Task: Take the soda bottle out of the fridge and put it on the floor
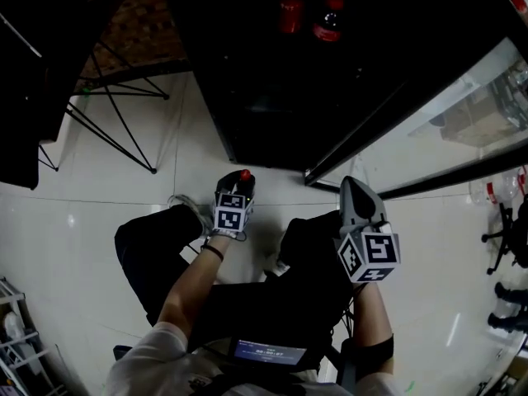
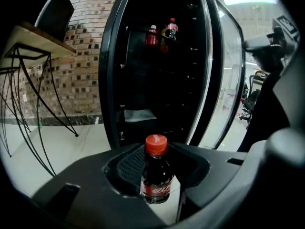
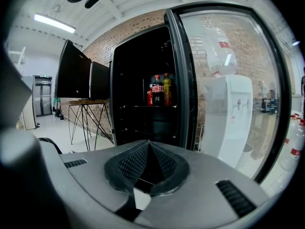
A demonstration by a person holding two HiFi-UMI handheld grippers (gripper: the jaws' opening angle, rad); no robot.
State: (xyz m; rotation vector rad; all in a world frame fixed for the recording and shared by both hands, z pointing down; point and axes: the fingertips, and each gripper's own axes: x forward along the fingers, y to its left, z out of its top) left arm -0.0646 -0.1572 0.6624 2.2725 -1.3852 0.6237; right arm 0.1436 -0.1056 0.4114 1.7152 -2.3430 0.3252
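A small dark soda bottle (image 2: 156, 175) with a red cap (image 1: 245, 174) stands upright between the jaws of my left gripper (image 1: 238, 183). The jaws are closed on its sides, low over the pale floor in front of the black fridge (image 1: 272, 97). The fridge's glass door (image 1: 429, 114) is swung open to the right. Two more bottles (image 1: 290, 11) stand on an upper shelf inside, and they also show in the left gripper view (image 2: 162, 32). My right gripper (image 1: 353, 185) hovers to the right near the door's lower edge. It is shut, its pads meet at the tip (image 3: 149, 146), and it holds nothing.
A black table on thin wire legs (image 1: 115, 114) stands left of the fridge against a brick wall. A white water dispenser (image 3: 233, 113) shows past the glass door. Office chairs (image 1: 503, 229) are at the far right and a wire rack (image 1: 16, 337) at the lower left. The person's knees are just behind both grippers.
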